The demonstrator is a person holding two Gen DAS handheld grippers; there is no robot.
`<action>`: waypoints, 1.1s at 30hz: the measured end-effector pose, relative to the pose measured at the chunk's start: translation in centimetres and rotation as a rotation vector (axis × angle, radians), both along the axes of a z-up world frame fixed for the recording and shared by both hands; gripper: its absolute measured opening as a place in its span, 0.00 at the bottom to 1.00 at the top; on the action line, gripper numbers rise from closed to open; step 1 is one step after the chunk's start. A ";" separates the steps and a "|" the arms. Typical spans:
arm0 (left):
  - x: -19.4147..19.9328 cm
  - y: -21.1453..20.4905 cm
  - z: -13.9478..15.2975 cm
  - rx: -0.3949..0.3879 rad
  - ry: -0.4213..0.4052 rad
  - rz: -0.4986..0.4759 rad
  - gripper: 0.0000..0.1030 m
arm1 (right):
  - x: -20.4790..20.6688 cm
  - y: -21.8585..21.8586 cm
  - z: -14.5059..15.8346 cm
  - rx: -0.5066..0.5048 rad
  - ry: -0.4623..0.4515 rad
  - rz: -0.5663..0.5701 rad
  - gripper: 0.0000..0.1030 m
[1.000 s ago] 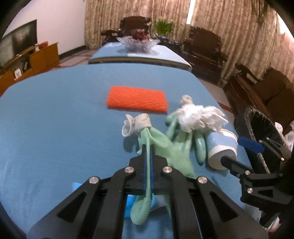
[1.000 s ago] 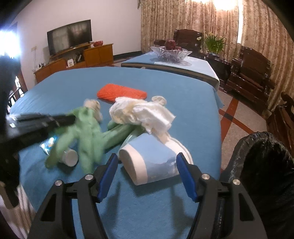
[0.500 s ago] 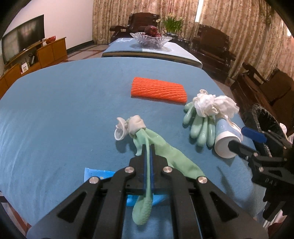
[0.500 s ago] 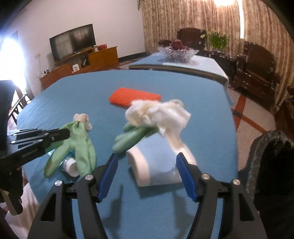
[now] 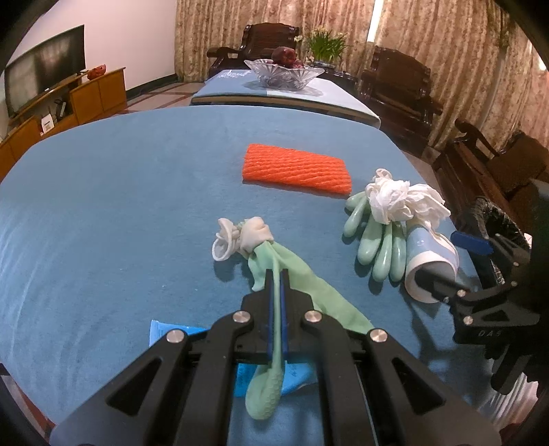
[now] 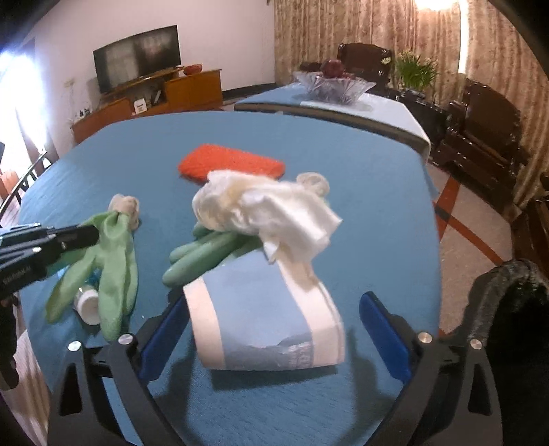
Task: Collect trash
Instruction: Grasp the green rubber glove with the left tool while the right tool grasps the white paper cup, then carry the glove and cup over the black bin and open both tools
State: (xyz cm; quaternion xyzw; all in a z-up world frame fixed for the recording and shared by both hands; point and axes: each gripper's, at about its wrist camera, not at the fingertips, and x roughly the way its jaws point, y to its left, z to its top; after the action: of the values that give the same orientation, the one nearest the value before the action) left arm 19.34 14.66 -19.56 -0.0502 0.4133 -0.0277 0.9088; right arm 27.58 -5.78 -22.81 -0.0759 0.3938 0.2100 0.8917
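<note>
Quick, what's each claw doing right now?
Left claw: closed on the light green glove.
Right claw: open, straddling the blue-and-white paper cup lying on the table, not gripping it.

A home living room: television point(image 6: 137, 56) on wooden cabinet point(image 6: 151, 99), carved armchairs point(image 5: 394, 82), curtains point(image 5: 429, 31)

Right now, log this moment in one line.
left claw: shut on green glove | right claw: open around paper cup | bin: right
</note>
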 end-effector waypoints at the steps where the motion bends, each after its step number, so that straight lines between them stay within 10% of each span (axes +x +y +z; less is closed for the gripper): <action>1: 0.0 0.0 0.0 0.000 0.001 0.000 0.02 | 0.0 0.0 -0.2 0.005 0.011 0.002 0.94; 6: 0.1 -0.2 0.0 0.008 -0.001 -0.004 0.02 | 0.0 -0.3 -0.4 0.056 0.052 0.031 0.73; 33: -3.0 -4.2 8.1 -0.005 -0.164 -0.069 0.02 | -5.9 -3.5 10.5 0.182 -0.133 0.039 0.70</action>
State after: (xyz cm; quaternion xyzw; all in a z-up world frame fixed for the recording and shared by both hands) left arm 16.34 10.43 -11.47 -0.0358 0.3391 -0.0640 0.9379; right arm 21.72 -9.30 -12.32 -0.0160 0.3113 0.2569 0.9148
